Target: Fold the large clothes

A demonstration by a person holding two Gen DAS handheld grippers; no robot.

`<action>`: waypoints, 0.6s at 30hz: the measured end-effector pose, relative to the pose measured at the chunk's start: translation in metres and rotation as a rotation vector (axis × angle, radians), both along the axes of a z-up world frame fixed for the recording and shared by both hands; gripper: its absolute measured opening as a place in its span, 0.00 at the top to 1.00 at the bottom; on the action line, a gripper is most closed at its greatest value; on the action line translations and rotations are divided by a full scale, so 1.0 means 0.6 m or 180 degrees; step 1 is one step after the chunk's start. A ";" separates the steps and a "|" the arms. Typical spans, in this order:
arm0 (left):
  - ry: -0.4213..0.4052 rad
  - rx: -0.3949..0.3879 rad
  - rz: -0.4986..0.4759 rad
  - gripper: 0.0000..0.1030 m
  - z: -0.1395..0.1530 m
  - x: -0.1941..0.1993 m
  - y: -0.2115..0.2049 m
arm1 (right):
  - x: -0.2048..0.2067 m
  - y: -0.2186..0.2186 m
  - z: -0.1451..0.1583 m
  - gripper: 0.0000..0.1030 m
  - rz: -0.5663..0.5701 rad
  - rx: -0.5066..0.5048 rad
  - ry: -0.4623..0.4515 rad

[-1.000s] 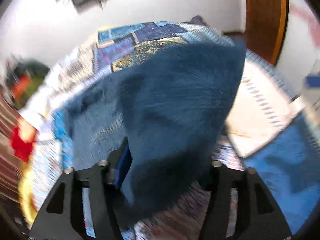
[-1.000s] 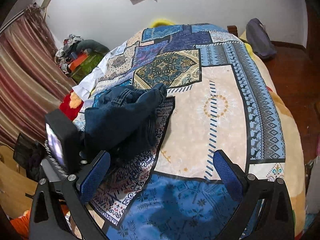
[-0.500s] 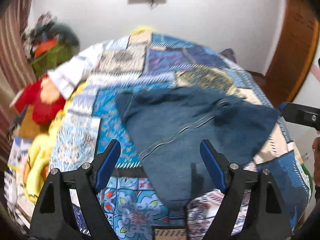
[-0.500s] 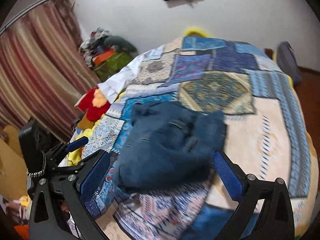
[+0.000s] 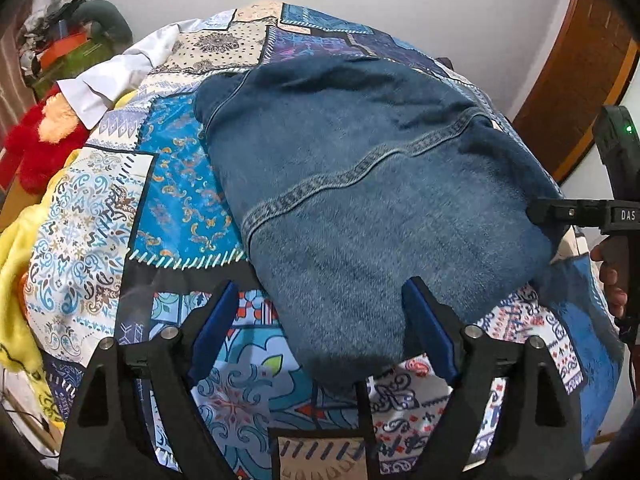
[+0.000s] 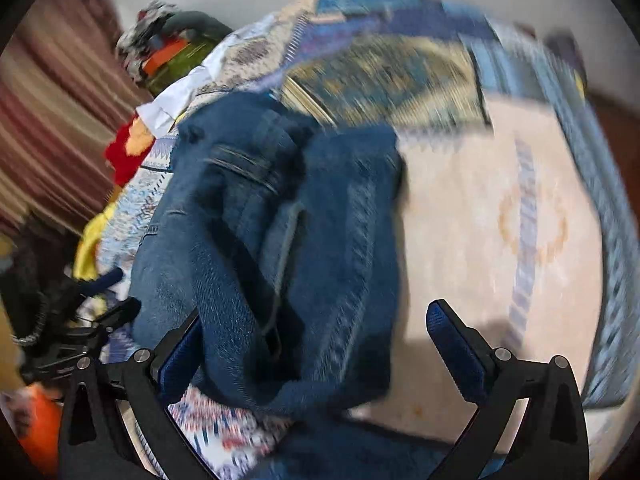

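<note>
A pair of blue jeans (image 5: 360,200) lies folded in a thick bundle on the patchwork bedspread (image 5: 180,208). My left gripper (image 5: 320,324) hovers over the bundle's near edge. Its jaws are opening, and the denim lies between the blue pads (image 5: 212,328) without being pinched. The right gripper's black finger (image 5: 568,216) reaches the bundle's right edge, with a hand (image 5: 612,280) behind it. The right wrist view is blurred. In it the jeans (image 6: 280,240) fill the space ahead of my right gripper (image 6: 316,344), which stands wide open with the denim's near end between its fingers.
A red and yellow plush toy (image 5: 36,148), a white cloth (image 5: 120,76) and a yellow blanket (image 5: 16,260) lie along the bed's left side. A heap of clothes on a green box (image 5: 68,44) stands beyond. A wooden door (image 5: 580,80) is at the right, a striped curtain (image 6: 48,120) at the left.
My left gripper has let go of the lifted denim and widened its jaws. The jeans now lie flat on the bed. Both grippers have come in closer, the right one dropping towards the bundle.
</note>
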State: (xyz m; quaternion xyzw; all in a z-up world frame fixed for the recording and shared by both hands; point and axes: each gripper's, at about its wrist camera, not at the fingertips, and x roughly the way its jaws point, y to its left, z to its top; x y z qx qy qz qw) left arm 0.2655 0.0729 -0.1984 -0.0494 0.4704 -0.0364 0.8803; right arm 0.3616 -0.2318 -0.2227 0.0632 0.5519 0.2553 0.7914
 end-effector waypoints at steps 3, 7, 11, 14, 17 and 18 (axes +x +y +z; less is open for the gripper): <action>0.0022 0.0015 -0.0048 0.16 0.009 -0.011 0.004 | -0.014 -0.008 0.021 0.00 -0.0004 -0.0078 -0.0139; -0.0010 0.0273 -0.0060 0.16 0.030 -0.017 0.018 | -0.021 -0.011 0.077 0.00 -0.0060 -0.0223 -0.0424; -0.0278 0.0493 0.0022 0.16 0.073 -0.002 0.047 | 0.008 -0.003 0.133 0.00 -0.0113 -0.0079 -0.0575; -0.0389 0.0537 0.0148 0.16 0.098 0.045 0.075 | 0.047 0.023 0.155 0.00 -0.0044 0.0044 -0.0596; -0.0406 0.0541 0.0152 0.16 0.105 0.111 0.093 | 0.083 0.070 0.158 0.00 0.0075 0.0044 -0.0590; -0.0399 0.0525 0.0144 0.16 0.101 0.131 0.096 | 0.098 0.095 0.157 0.00 0.0170 0.0063 -0.0571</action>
